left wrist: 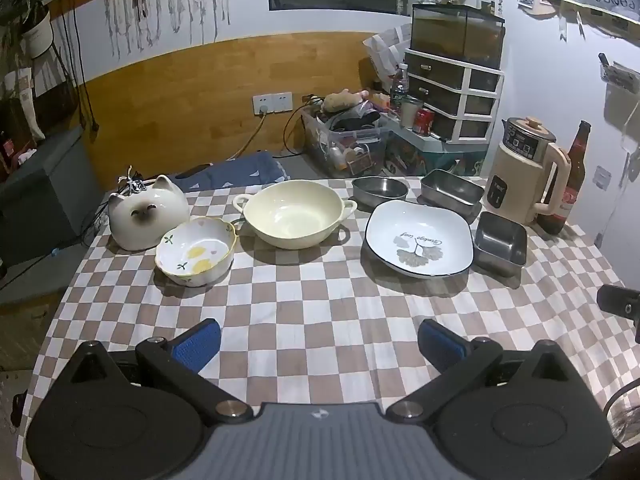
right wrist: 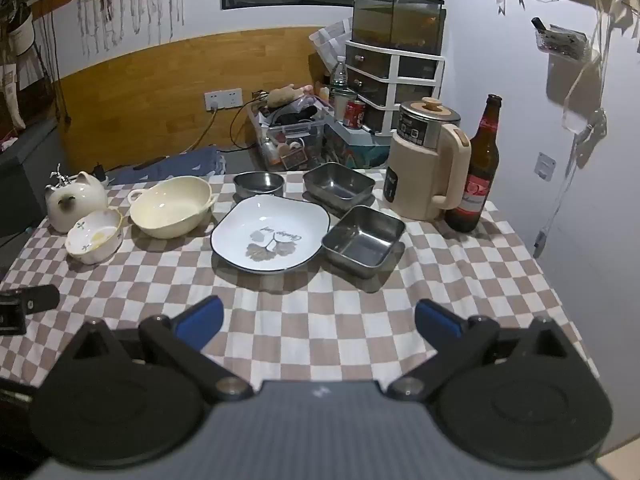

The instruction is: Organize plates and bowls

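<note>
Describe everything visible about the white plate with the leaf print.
The white plate is a rounded square with a thin dark rim, glossy like ceramic. A grey leaf print with a line of script sits in its shallow well. It is empty, upright and flat on the checked tablecloth, mid-table. The nearer square metal dish sits close at its right; whether they touch is unclear. Neither gripper is near it.

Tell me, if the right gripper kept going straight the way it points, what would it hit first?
Probably the checkered tablecloth: the open right gripper tilts downward. Beyond lies the white leaf plate, though depth is uncertain.
</note>
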Demonstrator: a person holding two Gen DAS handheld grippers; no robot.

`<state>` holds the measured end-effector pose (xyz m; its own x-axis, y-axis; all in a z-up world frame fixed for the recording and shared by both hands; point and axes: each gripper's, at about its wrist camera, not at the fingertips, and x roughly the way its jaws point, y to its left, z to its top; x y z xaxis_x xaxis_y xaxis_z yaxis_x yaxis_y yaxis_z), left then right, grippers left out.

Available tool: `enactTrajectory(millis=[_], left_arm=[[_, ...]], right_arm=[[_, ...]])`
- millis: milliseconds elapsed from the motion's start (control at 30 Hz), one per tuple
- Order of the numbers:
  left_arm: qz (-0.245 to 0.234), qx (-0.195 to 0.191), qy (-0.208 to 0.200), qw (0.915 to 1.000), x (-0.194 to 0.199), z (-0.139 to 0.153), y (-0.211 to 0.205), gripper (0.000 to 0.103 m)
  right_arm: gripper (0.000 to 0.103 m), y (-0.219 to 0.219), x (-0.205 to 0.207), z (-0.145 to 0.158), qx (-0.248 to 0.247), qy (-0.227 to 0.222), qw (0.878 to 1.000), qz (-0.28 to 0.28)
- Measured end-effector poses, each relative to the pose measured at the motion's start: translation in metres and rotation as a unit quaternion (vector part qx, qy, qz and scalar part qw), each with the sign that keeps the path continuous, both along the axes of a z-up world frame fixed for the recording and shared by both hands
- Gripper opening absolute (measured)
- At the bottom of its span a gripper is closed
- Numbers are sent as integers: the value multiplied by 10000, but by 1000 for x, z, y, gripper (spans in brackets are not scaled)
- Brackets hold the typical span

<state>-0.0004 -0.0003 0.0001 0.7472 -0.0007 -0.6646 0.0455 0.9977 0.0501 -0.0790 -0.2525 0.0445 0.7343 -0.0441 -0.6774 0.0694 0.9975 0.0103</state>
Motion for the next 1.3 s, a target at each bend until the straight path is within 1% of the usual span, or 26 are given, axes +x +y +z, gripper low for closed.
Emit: enactTrajectory(millis=[333, 600, 1300], left_arm=[[-2, -86, 38, 10000, 0, 0, 1, 103], [0, -113, 50, 9999, 0, 2, 5, 103], [16, -162, 62, 9998, 0, -2, 7, 103]], right_arm=[[103, 1, -3, 2, -85, -23, 10000, -22], [103, 4, 3, -3, -59, 22, 10000, 16], [103, 3, 2, 0, -71, 68, 9999, 91]])
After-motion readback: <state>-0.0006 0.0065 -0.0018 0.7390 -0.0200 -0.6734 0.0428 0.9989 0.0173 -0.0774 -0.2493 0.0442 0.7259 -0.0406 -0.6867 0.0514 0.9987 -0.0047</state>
